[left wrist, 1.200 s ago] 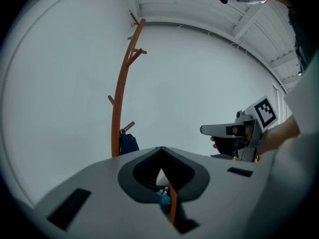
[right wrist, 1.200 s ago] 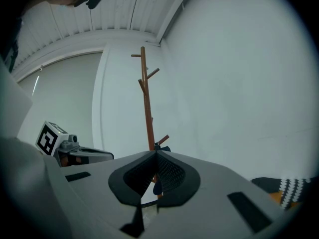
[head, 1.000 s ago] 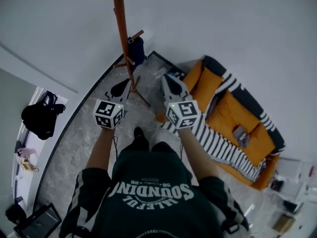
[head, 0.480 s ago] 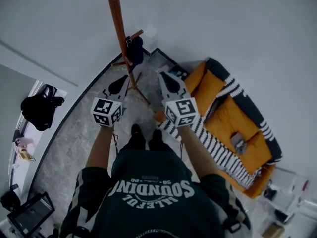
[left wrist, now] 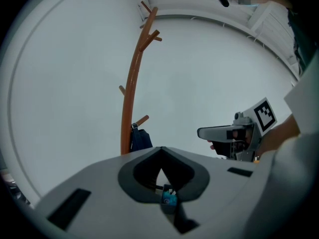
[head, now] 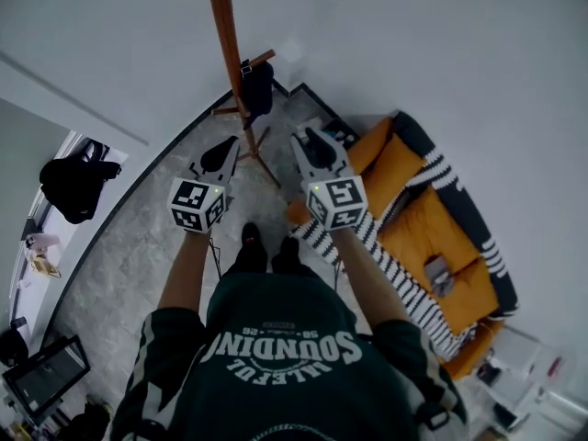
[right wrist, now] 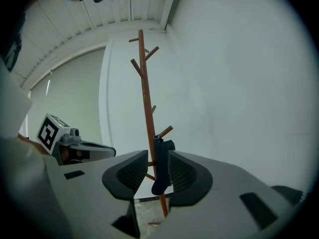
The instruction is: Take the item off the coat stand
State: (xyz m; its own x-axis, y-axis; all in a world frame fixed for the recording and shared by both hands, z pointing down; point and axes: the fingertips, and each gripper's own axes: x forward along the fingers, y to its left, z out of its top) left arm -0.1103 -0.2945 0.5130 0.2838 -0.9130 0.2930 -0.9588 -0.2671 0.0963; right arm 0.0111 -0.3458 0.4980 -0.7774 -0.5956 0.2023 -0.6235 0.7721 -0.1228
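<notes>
Grey left tongs (head: 228,147) are closed and empty. Grey right tongs (head: 307,140) have just been opening, with nothing inside. Farther off, a small dark blue bag (head: 257,85) hangs low on the tall brown wooden coat stand (head: 225,53). I think this is the reaching step. Next, pinch the bag.

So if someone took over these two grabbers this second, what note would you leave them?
Left gripper: shut, empty, held short of the stand.
Right gripper: jaws have just been opening, nothing between them yet, aimed at the dark item.
Item: hanging on a low peg of the coat stand.
Done: nothing taken yet.
To do: reach in, close on the item, lift it off the peg.
</notes>
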